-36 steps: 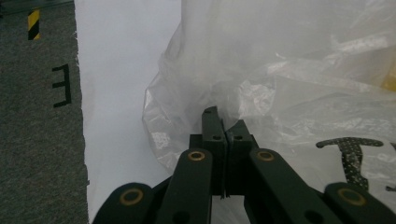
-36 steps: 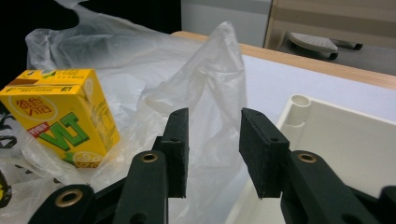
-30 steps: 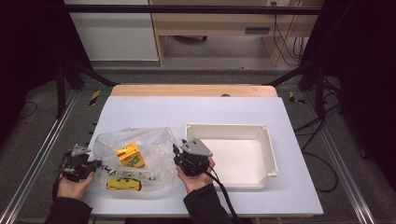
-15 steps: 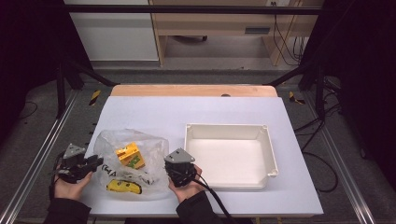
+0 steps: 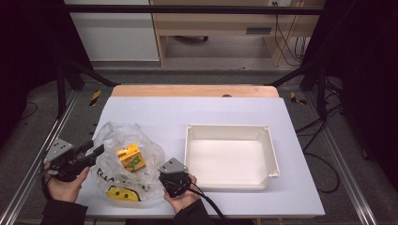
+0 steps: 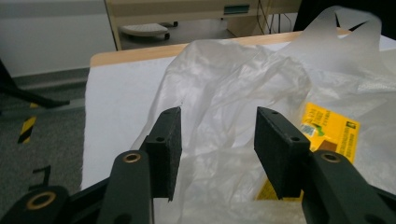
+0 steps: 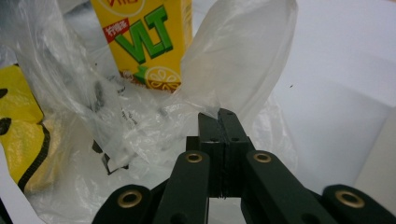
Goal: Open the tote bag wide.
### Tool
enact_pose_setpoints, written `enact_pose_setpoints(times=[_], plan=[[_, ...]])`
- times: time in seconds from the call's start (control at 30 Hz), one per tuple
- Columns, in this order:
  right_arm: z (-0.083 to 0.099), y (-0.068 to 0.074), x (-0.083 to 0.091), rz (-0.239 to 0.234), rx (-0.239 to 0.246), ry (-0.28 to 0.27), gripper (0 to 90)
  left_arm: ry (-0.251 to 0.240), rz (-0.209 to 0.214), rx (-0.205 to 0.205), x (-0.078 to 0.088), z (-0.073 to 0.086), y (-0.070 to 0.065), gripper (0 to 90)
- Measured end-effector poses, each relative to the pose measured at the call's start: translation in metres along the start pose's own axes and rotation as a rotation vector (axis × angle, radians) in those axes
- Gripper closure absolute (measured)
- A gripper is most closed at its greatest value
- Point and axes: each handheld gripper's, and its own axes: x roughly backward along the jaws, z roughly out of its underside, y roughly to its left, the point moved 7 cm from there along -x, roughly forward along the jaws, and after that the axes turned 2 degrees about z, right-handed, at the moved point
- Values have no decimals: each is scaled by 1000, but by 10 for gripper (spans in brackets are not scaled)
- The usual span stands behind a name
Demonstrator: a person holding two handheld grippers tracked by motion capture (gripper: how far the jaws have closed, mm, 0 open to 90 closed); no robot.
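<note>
A clear plastic bag [image 5: 117, 140] lies at the table's front left, with a yellow drink carton [image 5: 130, 157] and a yellow pack with black markings [image 5: 119, 193] inside. My left gripper [image 5: 95, 152] is at the bag's left side, raised a little. Its jaws have just been opening and now stand apart, with bag film [image 6: 233, 93] loose between and beyond them and the carton [image 6: 329, 128] behind. My right gripper [image 5: 165, 177] is at the bag's right front edge. In the right gripper view, the right gripper [image 7: 219, 115] is shut on a flap of the bag [image 7: 238, 60], near the carton [image 7: 144, 37].
A white empty tray [image 5: 270, 154] sits to the right of the bag, close to my right hand. The white table top [image 5: 187, 112] stretches back to a wooden strip [image 5: 192, 90]. Black frame rails run along both sides.
The left gripper has let go of the bag, opened and risen. The right gripper has moved left and down to the bag's edge and shut on the film.
</note>
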Motion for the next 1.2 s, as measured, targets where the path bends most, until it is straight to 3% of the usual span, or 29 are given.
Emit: enact_pose_setpoints(times=[0.07, 0.13, 0.17, 0.2, 0.27, 0.4, 0.6, 0.73, 0.87, 1.07, 1.2], plan=[[4, 3, -3, -4, 2, 10, 898, 23, -2, -61, -12, -2, -6, 534], [7, 5, -5, -9, 5, 16, 898, 67, 7, -81, -27, 0, -8, 573], [10, 7, -6, -16, 1, 18, 898, 91, -6, -85, -33, 2, -7, 654], [10, 7, -6, -16, 1, 18, 898, 118, -21, -89, -38, 5, -6, 654], [14, 10, -6, -18, 6, 24, 898, 176, -49, -93, -51, 13, -1, 747], [25, 13, -7, -32, -3, 25, 898, 269, -54, -103, -68, 27, 5, 857], [37, 14, -6, -42, -14, 36, 898, 380, -40, -99, -84, 51, 10, 897], [45, 12, -1, -47, -23, 35, 898, 412, -16, -75, -87, 57, 11, 897], [54, 8, 6, -49, -40, 40, 900, 470, -2, -100, -92, 68, 9, 897], [65, -2, 11, -53, -77, 30, 898, 465, 6, -57, -91, 68, 11, 895], [63, 0, 10, -52, -50, 26, 880, 438, 6, -29, -87, 65, 10, 823]])
